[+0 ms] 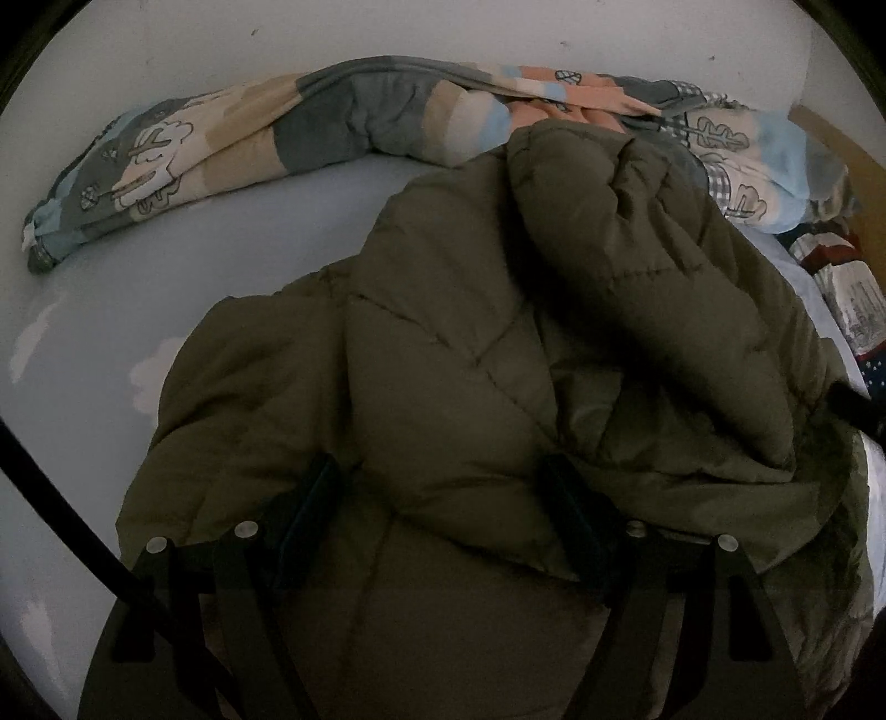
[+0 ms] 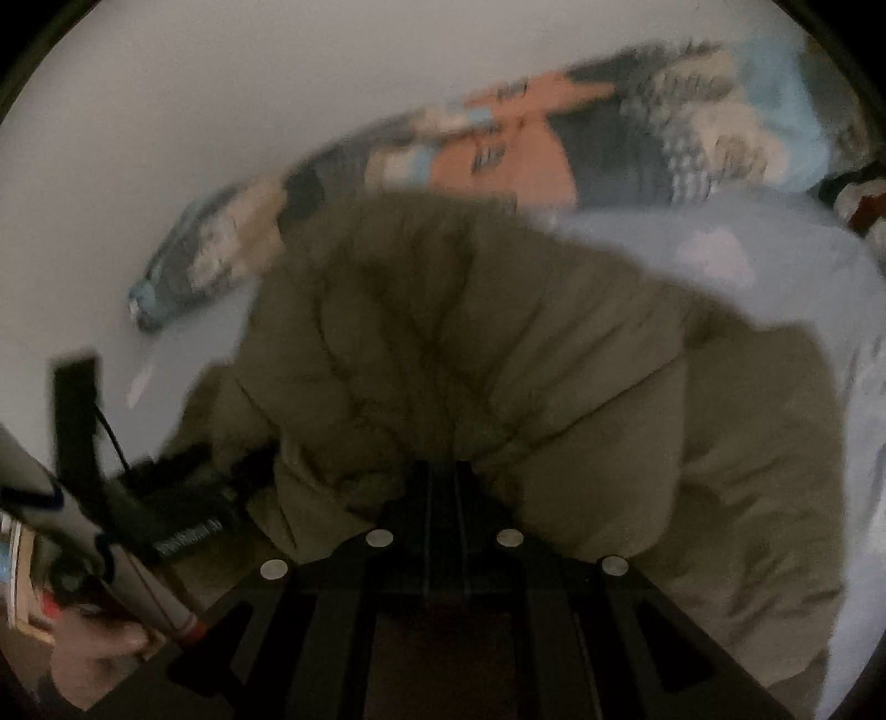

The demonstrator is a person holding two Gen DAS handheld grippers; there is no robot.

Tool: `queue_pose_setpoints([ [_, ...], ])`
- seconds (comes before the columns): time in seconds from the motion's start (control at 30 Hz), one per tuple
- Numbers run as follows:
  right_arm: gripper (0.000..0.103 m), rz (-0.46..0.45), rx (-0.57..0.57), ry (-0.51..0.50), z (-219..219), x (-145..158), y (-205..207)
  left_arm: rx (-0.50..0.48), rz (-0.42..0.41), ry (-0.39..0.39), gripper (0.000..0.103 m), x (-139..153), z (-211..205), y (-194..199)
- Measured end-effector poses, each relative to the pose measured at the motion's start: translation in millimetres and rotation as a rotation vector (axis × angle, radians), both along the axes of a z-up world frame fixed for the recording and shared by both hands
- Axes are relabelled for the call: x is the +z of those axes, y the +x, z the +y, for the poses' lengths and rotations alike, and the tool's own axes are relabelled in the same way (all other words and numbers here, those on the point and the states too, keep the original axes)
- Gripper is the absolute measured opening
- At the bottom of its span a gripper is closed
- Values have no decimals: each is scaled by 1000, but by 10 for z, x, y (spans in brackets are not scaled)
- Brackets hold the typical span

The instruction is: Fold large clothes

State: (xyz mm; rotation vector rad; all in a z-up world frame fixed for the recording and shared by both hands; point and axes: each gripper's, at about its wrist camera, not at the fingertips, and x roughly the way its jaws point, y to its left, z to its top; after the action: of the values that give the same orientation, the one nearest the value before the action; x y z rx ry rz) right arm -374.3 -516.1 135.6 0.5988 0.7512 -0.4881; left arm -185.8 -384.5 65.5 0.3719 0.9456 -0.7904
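An olive-green quilted puffer jacket (image 1: 498, 360) lies bunched on a pale blue bed sheet (image 1: 138, 288). My left gripper (image 1: 443, 509) is open, its two dark fingers (image 1: 310, 509) spread wide and pressed against the jacket's near part. In the right wrist view the jacket (image 2: 498, 360) bulges up, and my right gripper (image 2: 443, 476) is shut on a pinch of its fabric, with creases radiating from the fingertips. That view is motion-blurred. The left gripper's body (image 2: 166, 520) and the hand holding it (image 2: 99, 653) show at its lower left.
A rolled patchwork quilt (image 1: 310, 127) in grey, beige, peach and blue lies along the white wall (image 1: 443, 27) behind the jacket. More patterned bedding (image 1: 841, 288) is piled at the right. A black cable (image 1: 50, 498) crosses the lower left.
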Motion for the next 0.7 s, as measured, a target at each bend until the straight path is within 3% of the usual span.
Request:
queue_pose_setpoints([
  [0.1,12,28,-73,-94,-77,109,-102,1,-16,4,77,-37,-11,-26],
  [0.27,14,171,-48,-33,-110,-352,-7,-9,-39,11,77,-78,37,-92],
  [0.37,14,160,-65,5,-178,-425,0,-12,-55,4,76,25,98,-147],
  [0.43,14,159,-80,27,-201,-343,-23,-6,-53,-14,76,144,198,-208],
  [0.53,14,39,-110,19,-44,48,-275,6,-45,-48,76,378,395,-324],
  [0.7,22,-5,-112,20,386,388,-708,21,-96,-73,76,809,920,-651],
])
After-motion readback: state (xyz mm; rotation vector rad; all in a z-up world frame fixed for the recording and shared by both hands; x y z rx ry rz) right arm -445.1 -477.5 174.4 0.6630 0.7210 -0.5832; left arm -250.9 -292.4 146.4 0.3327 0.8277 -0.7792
